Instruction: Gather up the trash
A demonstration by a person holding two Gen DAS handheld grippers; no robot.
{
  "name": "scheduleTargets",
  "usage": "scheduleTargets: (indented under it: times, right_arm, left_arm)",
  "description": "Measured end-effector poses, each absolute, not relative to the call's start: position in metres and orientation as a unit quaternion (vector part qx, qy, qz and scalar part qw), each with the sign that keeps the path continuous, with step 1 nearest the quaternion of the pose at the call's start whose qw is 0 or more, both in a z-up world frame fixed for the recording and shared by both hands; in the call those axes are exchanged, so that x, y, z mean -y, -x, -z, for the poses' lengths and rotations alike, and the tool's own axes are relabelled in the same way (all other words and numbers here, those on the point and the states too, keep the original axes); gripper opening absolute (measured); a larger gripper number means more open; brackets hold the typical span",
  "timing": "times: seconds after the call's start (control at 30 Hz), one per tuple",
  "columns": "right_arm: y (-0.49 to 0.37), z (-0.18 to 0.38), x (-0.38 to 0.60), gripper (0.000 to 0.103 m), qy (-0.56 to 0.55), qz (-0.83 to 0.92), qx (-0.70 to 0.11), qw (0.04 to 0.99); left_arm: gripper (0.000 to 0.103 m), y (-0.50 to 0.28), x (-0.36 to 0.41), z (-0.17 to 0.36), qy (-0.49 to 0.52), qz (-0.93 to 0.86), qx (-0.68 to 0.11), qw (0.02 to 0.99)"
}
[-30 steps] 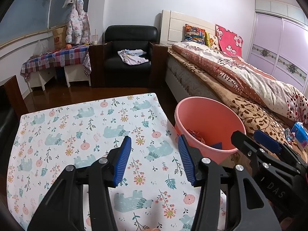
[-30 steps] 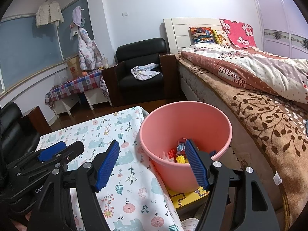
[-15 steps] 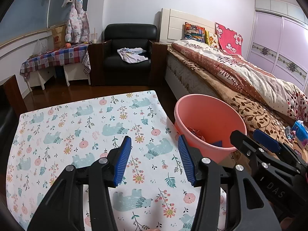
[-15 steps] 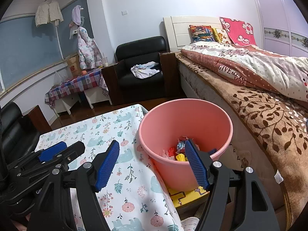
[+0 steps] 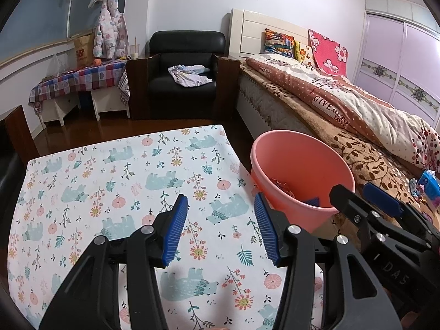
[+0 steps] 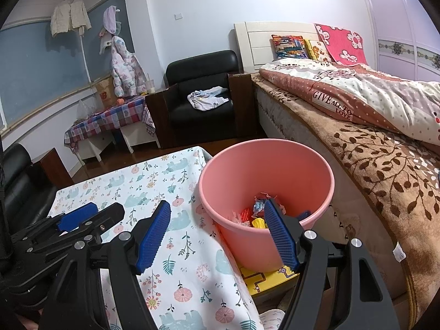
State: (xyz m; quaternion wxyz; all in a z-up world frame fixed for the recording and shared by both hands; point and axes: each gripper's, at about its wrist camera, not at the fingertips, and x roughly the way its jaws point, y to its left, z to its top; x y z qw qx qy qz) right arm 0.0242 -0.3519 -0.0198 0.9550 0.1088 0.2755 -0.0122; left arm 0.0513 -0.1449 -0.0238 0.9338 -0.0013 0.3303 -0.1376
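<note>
Claws, left claw (image 5: 220, 231) and right claw (image 6: 217, 236), both apart and empty, beside pink bin (image 6: 275, 165) with trash (image 6: 253, 217).

Both views look forward and downward from close behind their own jaws. The left faces the patterned surface (image 5: 115, 181); the right faces the pink bucket (image 6: 324, 176). Both share bucket, surface, armchair (image 5: 184, 66) and bed (image 5: 343, 115).

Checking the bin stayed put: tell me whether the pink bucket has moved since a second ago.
No. The pink bucket sits in the same spot between the table's edge and the bed.
</note>
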Motion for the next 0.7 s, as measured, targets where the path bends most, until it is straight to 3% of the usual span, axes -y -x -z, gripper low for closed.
scheduleTargets:
  times: [0.7]
  right_arm:
    - [-0.0245,0.0187,0.3512,0.07,-0.108,0.012,-0.276,0.955]
  left_arm:
    - [0.051,-0.0529,0.1457,0.0271,0.007,0.141,-0.34,0.93]
